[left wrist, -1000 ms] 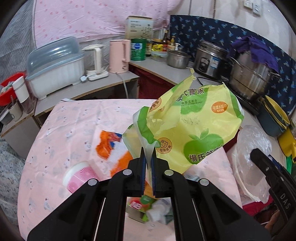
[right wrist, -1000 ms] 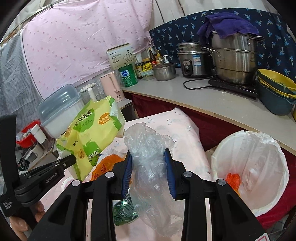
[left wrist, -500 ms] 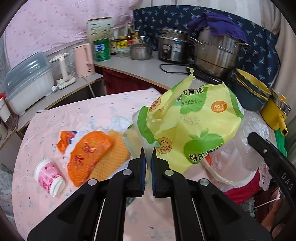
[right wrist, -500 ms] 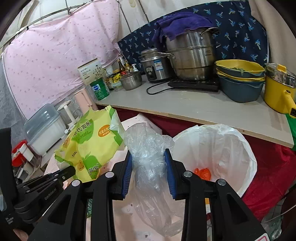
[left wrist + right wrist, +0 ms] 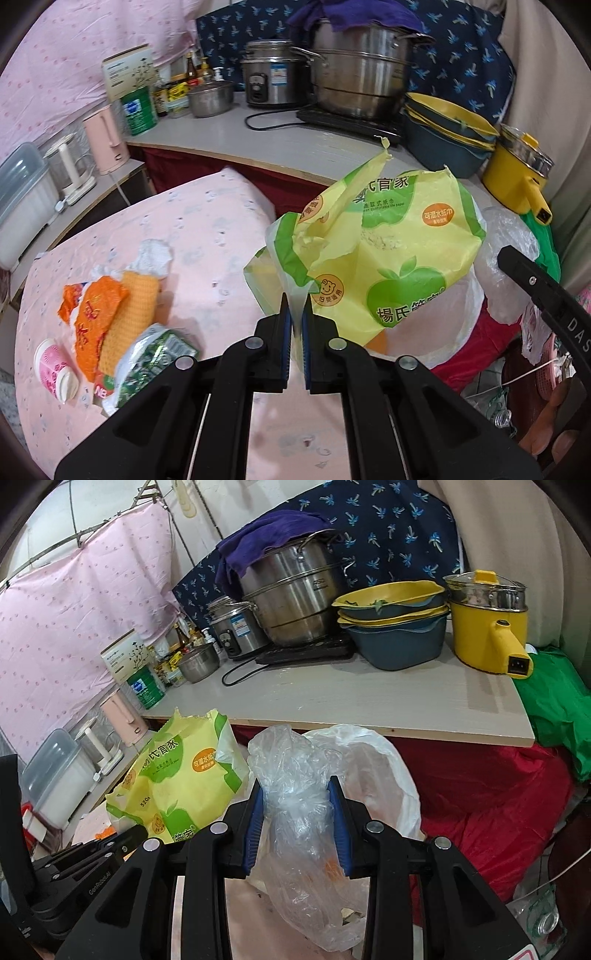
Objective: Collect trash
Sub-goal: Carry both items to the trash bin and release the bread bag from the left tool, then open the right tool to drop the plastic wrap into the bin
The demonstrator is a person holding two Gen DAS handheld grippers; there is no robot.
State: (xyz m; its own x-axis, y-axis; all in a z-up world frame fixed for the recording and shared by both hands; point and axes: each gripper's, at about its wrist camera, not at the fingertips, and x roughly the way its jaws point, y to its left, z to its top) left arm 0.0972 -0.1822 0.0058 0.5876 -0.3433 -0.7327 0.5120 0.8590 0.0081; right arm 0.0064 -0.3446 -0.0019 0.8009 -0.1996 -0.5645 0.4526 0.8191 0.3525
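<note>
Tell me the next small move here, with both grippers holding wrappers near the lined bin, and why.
Probably ease both loads a little further over the white-lined bin, then open. The left gripper is shut on the yellow-green tissue wrapper, the right gripper on the clear plastic bag; both already hang at the bin's mouth, while more trash waits on the pink table.

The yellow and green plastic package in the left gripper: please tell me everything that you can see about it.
The yellow and green package is a thin, soft plastic wrapper with green apple pictures, orange round labels and Chinese print. Its top edge is torn open and ragged, and it looks crumpled and empty. The left gripper is shut on its lower corner, so it hangs in the air, standing up above the fingers. Behind and below it is the white-lined trash bin. In the right wrist view it hangs beside the clear plastic bag.
</note>
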